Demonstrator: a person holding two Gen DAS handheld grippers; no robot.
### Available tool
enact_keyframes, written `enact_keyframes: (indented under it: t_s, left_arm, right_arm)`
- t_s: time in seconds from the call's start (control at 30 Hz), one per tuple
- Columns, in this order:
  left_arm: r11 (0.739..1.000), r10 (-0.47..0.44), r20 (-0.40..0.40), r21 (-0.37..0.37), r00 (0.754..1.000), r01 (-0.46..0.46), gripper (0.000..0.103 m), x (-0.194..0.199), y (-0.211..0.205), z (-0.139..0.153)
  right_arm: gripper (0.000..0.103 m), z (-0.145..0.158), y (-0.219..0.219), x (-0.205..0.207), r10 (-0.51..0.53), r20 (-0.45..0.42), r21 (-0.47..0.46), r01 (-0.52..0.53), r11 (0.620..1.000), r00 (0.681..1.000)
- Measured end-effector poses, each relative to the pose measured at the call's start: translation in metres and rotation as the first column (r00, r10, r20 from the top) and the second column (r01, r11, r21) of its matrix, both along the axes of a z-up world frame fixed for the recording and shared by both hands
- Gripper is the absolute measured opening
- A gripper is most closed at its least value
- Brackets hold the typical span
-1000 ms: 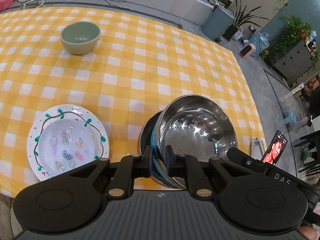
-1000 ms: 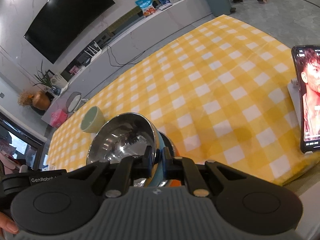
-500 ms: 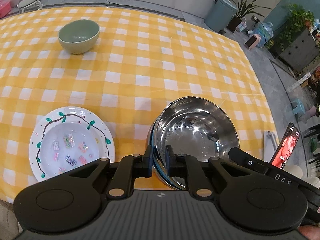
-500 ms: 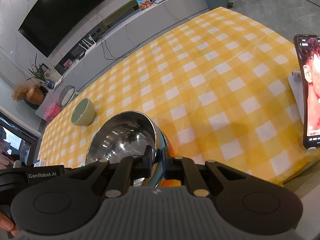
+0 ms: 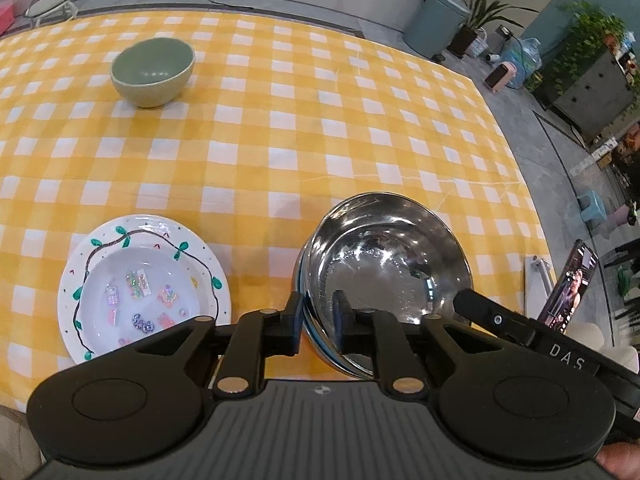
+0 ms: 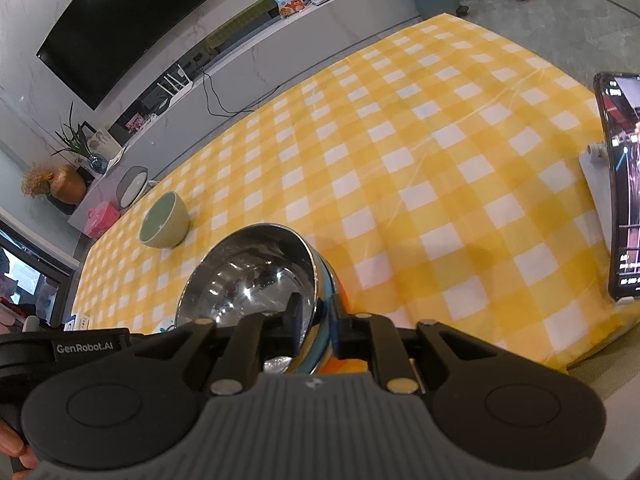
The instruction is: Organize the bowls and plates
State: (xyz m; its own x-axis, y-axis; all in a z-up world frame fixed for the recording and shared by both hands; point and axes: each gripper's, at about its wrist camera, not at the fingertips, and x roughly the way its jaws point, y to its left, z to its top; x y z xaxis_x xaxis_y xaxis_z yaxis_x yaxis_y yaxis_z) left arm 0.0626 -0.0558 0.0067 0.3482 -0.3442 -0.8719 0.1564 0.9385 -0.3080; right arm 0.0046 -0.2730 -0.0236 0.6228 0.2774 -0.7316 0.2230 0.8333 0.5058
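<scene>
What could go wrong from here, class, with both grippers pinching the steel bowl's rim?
1. Both the left gripper and right gripper pinch only the thin rim of the steel bowl; polished metal might slip.
2. Uneven hand motion could tip it.
3. The phone stands close by; a swing might knock it.

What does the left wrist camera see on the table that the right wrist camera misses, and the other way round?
Only the left wrist view shows the painted plate whole, lying left of the steel bowl; the right wrist view catches at most a sliver of it. Only the right wrist view shows the wall television and the phone face-on. Both show the steel bowl, the green bowl farther off, the yellow checked tablecloth, and a gripper gripping the steel bowl's rim: left gripper, right gripper.
</scene>
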Motion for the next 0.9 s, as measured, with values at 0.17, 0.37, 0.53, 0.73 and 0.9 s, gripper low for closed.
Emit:
enact_keyframes:
  t_s: [0.17, 0.37, 0.53, 0.73, 0.9]
  left_arm:
    - [1.0, -0.015, 0.025, 0.019, 1.0, 0.014, 0.024, -0.002, 0.002, 0.008]
    - [0.996, -0.069, 0.122, 0.057, 0.99, 0.063, 0.032, -0.005, 0.007, 0.027]
    - [0.996, -0.074, 0.179, 0.068, 0.981, 0.063, 0.037, 0.0, 0.023, 0.038]
    - [0.995, -0.05, 0.191, 0.096, 0.98, 0.032, 0.04, 0.017, 0.048, 0.042]
    - [0.994, -0.007, 0.216, 0.106, 0.976, -0.016, 0.04, 0.038, 0.076, 0.041]
  right_arm:
    - [0.033, 0.01, 0.006, -0.002, 0.016, 0.035, -0.068, -0.014, 0.998, 0.999]
    - [0.038, 0.025, 0.019, 0.003, 0.06, 0.096, -0.152, -0.045, 0.987, 0.994]
    - [0.049, 0.032, 0.036, 0.017, 0.104, 0.109, -0.196, -0.081, 0.977, 0.989]
    - [0.073, 0.043, 0.059, 0.035, 0.116, 0.146, -0.24, -0.079, 0.968, 0.983]
    - [0.073, 0.046, 0.078, 0.066, 0.161, 0.132, -0.201, -0.133, 0.971, 0.978]
